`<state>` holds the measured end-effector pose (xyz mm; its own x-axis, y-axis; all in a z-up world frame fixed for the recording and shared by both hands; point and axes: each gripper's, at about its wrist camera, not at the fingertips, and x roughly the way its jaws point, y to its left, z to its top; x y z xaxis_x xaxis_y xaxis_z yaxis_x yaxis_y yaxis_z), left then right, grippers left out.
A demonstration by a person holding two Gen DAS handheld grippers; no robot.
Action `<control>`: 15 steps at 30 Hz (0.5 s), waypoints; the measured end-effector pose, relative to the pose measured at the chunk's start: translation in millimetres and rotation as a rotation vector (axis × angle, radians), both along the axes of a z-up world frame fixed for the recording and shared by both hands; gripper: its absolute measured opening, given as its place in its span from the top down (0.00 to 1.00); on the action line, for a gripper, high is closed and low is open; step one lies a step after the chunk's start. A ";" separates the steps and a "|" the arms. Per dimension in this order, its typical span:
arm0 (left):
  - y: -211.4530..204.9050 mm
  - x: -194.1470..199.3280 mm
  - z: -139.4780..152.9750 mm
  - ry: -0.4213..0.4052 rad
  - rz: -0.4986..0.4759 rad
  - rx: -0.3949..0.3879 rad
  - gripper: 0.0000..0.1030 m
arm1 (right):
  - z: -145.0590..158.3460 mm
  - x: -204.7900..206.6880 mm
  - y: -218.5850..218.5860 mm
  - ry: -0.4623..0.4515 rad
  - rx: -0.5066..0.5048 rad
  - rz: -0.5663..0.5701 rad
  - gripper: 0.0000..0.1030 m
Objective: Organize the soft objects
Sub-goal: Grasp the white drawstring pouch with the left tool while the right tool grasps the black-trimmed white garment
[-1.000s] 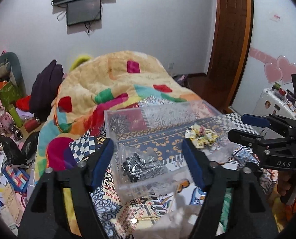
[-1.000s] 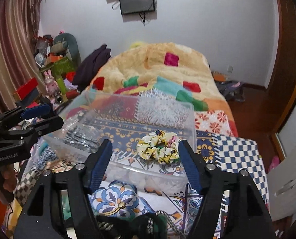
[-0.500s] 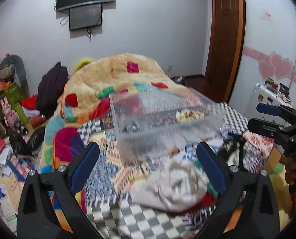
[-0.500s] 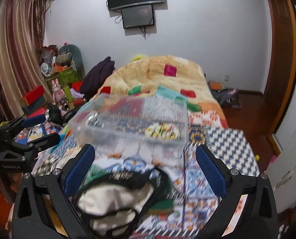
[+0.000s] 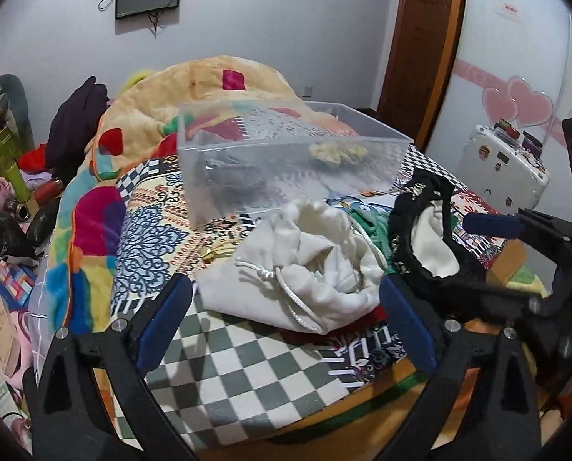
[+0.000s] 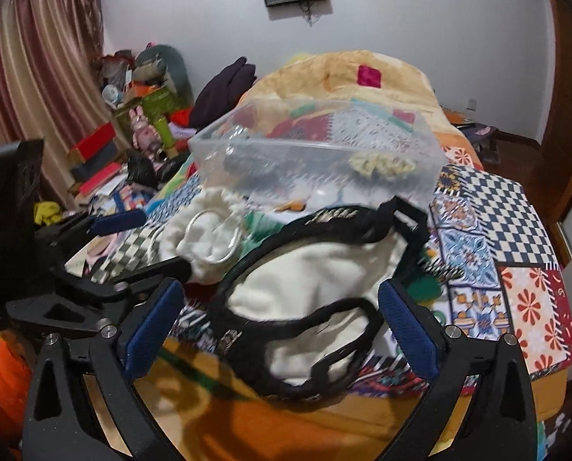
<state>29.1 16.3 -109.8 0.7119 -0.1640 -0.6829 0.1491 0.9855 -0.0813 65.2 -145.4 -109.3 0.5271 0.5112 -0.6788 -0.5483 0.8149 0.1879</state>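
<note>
A clear plastic bin [image 5: 286, 176] [image 6: 324, 161] stands on the patchwork bed and holds a yellow floral scrunchie [image 5: 338, 151] [image 6: 382, 164] and a dark silvery item [image 5: 228, 176]. In front of it lie a white drawstring pouch [image 5: 301, 272] [image 6: 209, 238], a black-trimmed cream pouch [image 5: 428, 238] [image 6: 316, 296] and a green fabric piece [image 5: 366, 223]. My left gripper [image 5: 284, 322] is open and empty, just short of the white pouch. My right gripper [image 6: 278, 326] is open and empty, its fingers either side of the black-trimmed pouch.
A folded yellow blanket with coloured patches [image 5: 209, 88] lies behind the bin. Toys, boxes and a dark garment [image 5: 74, 123] crowd the floor at the left. A white case [image 5: 505, 169] stands at the right. The bed's front edge [image 6: 286, 415] is close below the grippers.
Both grippers have pulled back and down from the bin and opened wider. The pouches in front of the bin have come into view between the fingers.
</note>
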 end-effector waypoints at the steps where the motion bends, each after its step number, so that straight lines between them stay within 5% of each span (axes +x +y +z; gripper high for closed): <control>1: -2.5 -1.4 -0.2 -0.004 -0.010 0.010 0.04 | -1.0 -1.7 0.9 -0.002 -0.004 0.007 0.02; 8: -5.0 -3.1 -3.0 -0.003 -0.027 0.014 0.04 | -18.7 0.7 -7.9 0.031 -0.018 -0.016 0.06; 13: -5.2 9.9 -15.0 0.055 -0.032 -0.019 0.04 | -29.9 5.1 -16.9 0.131 0.049 0.020 0.54; 15: -5.4 14.4 -17.7 0.063 -0.021 -0.034 0.04 | -28.1 4.0 -19.3 0.133 0.067 0.016 0.59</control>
